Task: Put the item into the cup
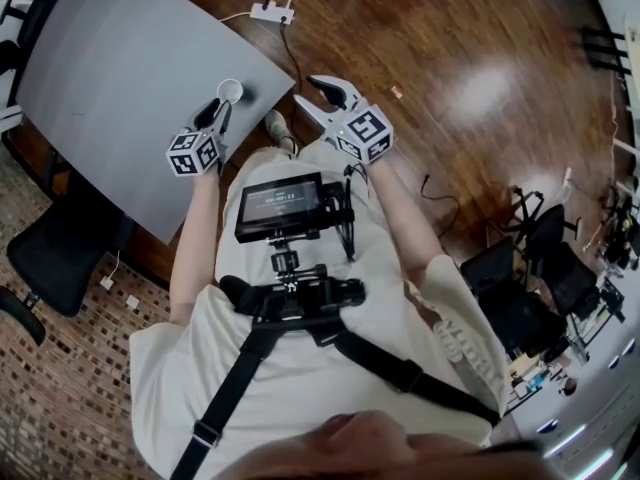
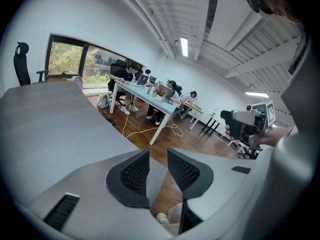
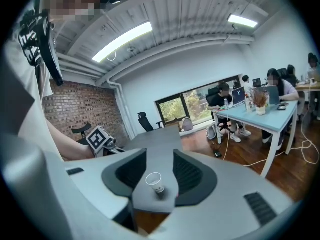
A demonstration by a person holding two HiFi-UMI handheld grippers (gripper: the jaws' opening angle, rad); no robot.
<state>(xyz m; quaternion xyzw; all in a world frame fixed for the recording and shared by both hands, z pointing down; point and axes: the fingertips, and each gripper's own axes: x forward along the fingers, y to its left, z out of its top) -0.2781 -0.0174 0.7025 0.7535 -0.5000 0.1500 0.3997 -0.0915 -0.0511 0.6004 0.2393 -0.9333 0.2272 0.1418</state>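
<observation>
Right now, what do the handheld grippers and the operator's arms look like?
Left gripper and right gripper: light grey moulded bodies, wedge-shaped jaws lined with black mesh-textured pads, each carrying a white cube with black square markers. Forearms bare; cream short-sleeved shirt, black chest harness.

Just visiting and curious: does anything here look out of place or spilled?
The white cup stands upright near the grey table's corner, nothing spilled. Only oddity: a small pinkish thing lies on the wooden floor, off the table; too small to identify.
</observation>
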